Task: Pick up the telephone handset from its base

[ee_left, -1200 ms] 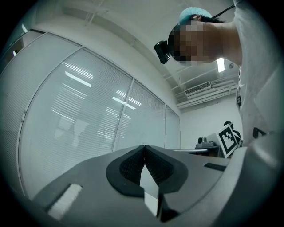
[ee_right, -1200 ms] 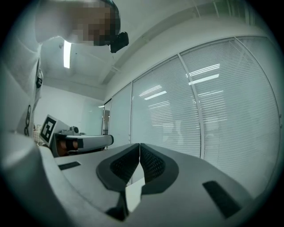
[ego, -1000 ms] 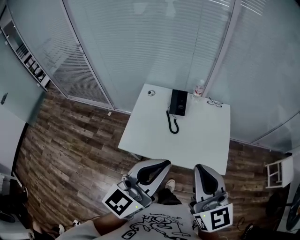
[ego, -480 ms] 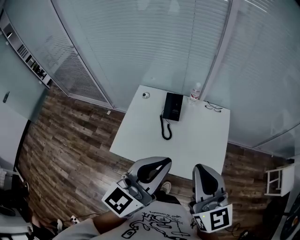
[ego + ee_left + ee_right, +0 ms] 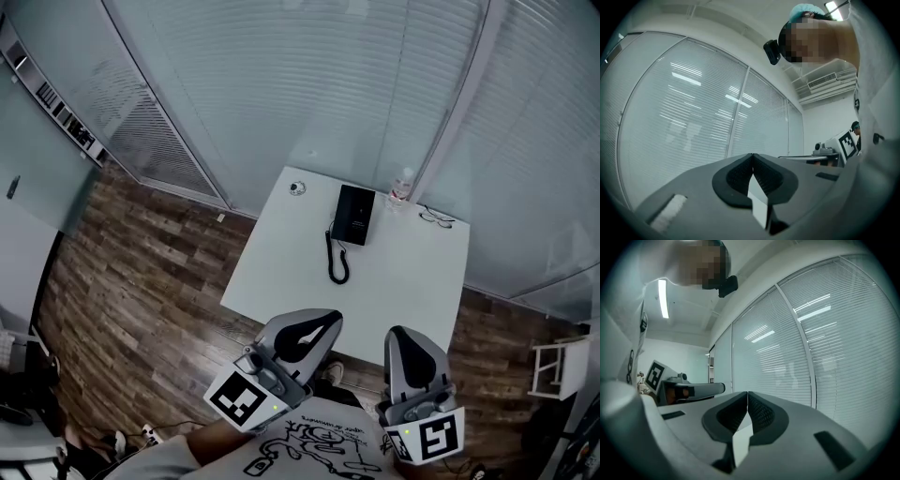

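A black telephone (image 5: 354,215) with its handset on the base sits at the far side of a white table (image 5: 281,262); its coiled cord (image 5: 337,265) trails toward me. My left gripper (image 5: 323,320) and right gripper (image 5: 401,336) hang side by side short of the table's near edge, well apart from the phone. Both point level with jaws shut and nothing between them. In the left gripper view the left gripper (image 5: 752,157) shows closed tips against the blinds. The right gripper (image 5: 747,395) looks the same in the right gripper view. The phone is in neither gripper view.
A clear bottle (image 5: 401,184) and a pair of glasses (image 5: 437,219) lie at the table's far right, a small round object (image 5: 298,187) at its far left. Glass walls with blinds (image 5: 309,84) close off the back. Wood floor (image 5: 141,281) spreads to the left; a white stool (image 5: 553,366) stands at right.
Both grippers have drifted forward toward the table, and the table with the phone sits slightly nearer and shifted in the head view. Both jaws stayed shut.
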Demonstrator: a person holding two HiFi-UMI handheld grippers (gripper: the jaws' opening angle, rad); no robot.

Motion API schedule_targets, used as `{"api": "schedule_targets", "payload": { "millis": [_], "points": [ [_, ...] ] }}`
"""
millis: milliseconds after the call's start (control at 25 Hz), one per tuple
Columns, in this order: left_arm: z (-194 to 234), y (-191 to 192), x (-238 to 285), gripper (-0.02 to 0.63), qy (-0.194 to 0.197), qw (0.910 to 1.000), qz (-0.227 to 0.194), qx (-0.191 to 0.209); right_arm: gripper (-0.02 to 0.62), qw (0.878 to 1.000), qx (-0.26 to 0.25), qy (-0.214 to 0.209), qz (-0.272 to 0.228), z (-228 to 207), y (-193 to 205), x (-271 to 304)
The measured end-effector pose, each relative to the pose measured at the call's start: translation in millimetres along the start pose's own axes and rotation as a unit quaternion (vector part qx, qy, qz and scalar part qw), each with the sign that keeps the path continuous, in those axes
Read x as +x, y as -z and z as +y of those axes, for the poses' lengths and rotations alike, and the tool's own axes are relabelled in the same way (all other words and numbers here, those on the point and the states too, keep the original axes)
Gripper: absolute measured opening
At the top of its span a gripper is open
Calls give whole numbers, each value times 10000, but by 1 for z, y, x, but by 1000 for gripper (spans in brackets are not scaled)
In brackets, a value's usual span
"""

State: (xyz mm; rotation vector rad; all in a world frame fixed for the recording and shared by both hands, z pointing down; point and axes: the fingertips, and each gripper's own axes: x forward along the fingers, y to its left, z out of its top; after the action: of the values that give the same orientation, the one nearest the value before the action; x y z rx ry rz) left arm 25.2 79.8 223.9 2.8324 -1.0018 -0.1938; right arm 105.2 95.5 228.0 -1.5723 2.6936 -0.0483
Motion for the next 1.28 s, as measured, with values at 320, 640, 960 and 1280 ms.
{"api": "schedule_targets", "payload": {
  "millis": [320, 640, 960, 1280],
  "points": [
    [66, -12, 18, 2, 84, 9999, -74, 74, 5, 9999, -167, 5, 17, -1, 0, 74],
    [128, -15, 41, 2, 172, 9998, -32, 83, 5, 9996, -274, 68, 19, -9, -1, 140],
    [157, 2, 61, 2, 364, 9992, 125, -82, 5, 9992, -234, 155, 276, -20, 16, 170],
    [182, 46, 83, 2, 457, 9972, 554, -210, 5, 9976, -55, 286, 624, -36, 55, 187]
  ]
}}
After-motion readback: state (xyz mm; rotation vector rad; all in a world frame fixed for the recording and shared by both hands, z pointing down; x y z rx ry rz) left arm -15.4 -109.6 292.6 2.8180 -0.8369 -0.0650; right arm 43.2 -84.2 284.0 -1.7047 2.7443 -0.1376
